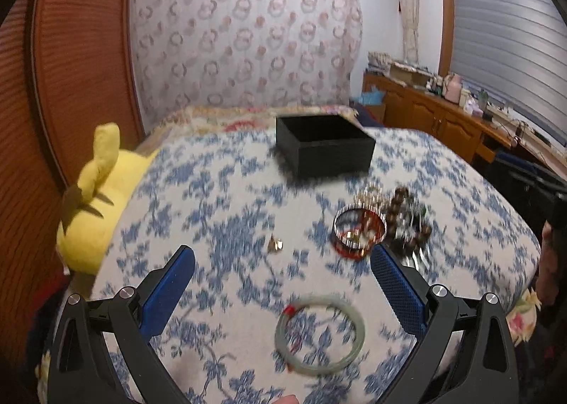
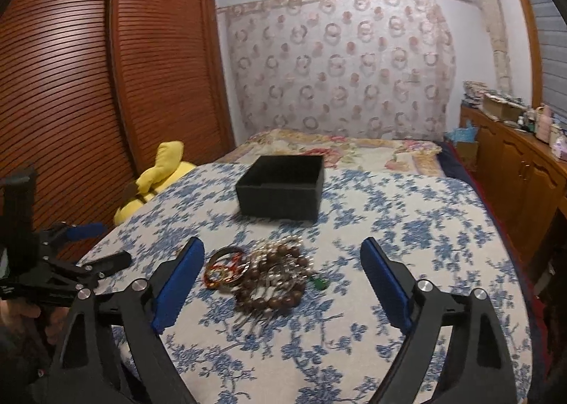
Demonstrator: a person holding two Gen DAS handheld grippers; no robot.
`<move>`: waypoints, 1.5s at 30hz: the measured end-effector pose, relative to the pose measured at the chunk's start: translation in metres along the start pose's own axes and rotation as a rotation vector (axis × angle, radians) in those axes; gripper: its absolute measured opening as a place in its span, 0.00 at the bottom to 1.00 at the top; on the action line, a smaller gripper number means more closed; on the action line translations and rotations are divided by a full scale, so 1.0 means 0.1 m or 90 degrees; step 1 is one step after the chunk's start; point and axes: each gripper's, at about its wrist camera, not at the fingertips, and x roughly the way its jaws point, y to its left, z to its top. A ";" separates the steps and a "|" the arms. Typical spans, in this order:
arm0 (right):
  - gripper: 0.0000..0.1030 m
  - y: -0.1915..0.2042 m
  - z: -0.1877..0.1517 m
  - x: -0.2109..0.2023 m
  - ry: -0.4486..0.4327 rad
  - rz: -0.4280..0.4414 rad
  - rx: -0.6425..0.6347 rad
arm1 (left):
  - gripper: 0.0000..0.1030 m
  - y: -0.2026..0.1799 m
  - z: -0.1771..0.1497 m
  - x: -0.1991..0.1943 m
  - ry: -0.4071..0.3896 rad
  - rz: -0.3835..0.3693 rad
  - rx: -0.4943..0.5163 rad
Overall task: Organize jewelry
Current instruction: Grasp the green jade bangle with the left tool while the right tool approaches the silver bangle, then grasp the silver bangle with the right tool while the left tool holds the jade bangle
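A: The bed [image 2: 407, 237] fills the frame; the black box [image 2: 280, 191] sits open at upper centre. Where first?

B: The jewelry pile [image 2: 262, 276] at centre, between the right gripper [image 2: 283, 280]'s wide, empty jaws. Lower squarely before closing.

A: And the left gripper [image 1: 283, 283]?

B: Also spread, empty. The pale green bangle [image 1: 319, 333], blurred, probably jade, lies flat at lower centre; pinch one rim.

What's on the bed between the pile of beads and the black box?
Nothing: in the right wrist view only bare blue-flowered bedspread lies between the jewelry pile and the black box.
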 end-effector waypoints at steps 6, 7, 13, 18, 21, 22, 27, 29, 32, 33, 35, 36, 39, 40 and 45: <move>0.79 0.10 -0.03 0.15 0.030 0.030 -0.025 | 0.93 0.06 -0.20 0.13 0.053 -0.030 -0.002; 0.79 0.12 -0.05 0.17 0.031 0.033 -0.032 | 0.93 0.04 -0.23 0.15 0.064 -0.034 0.002; 0.79 0.15 -0.10 0.29 0.065 0.057 -0.053 | 0.93 -0.08 -0.40 0.29 0.114 -0.050 0.029; 0.79 0.16 -0.13 0.38 0.081 0.061 -0.081 | 0.85 -0.20 -0.45 0.40 0.148 -0.056 0.056; 0.79 0.17 -0.11 0.39 0.076 0.054 -0.092 | 0.83 -0.28 -0.46 0.43 0.149 -0.043 0.086; 0.79 0.17 -0.11 0.41 0.077 0.057 -0.092 | 0.80 -0.29 -0.46 0.43 0.150 -0.045 0.088; 0.71 0.24 -0.09 0.58 0.107 0.092 -0.122 | 0.67 -0.29 -0.45 0.38 0.147 -0.053 0.110; 0.70 0.31 -0.09 0.69 0.130 0.106 -0.144 | 0.67 -0.24 -0.44 0.40 0.146 -0.054 0.104; 0.70 0.43 -0.08 0.86 0.155 0.119 -0.180 | 0.67 -0.15 -0.41 0.43 0.140 -0.050 0.086; 0.70 0.47 -0.07 0.94 0.167 0.128 -0.190 | 0.67 -0.11 -0.40 0.43 0.135 -0.050 0.080; 0.70 0.55 -0.05 1.05 0.180 0.130 -0.205 | 0.67 -0.05 -0.37 0.42 0.127 -0.049 0.067; 0.70 0.58 -0.04 1.10 0.187 0.135 -0.210 | 0.67 -0.03 -0.36 0.42 0.125 -0.049 0.064; 0.70 0.65 -0.03 1.28 0.212 0.136 -0.226 | 0.67 0.04 -0.34 0.43 0.120 -0.045 0.054; 0.70 0.67 -0.03 1.33 0.218 0.134 -0.230 | 0.67 0.05 -0.33 0.43 0.119 -0.044 0.052; 0.70 0.69 -0.07 1.54 0.266 0.116 -0.251 | 0.67 0.15 -0.32 0.42 0.112 -0.040 0.038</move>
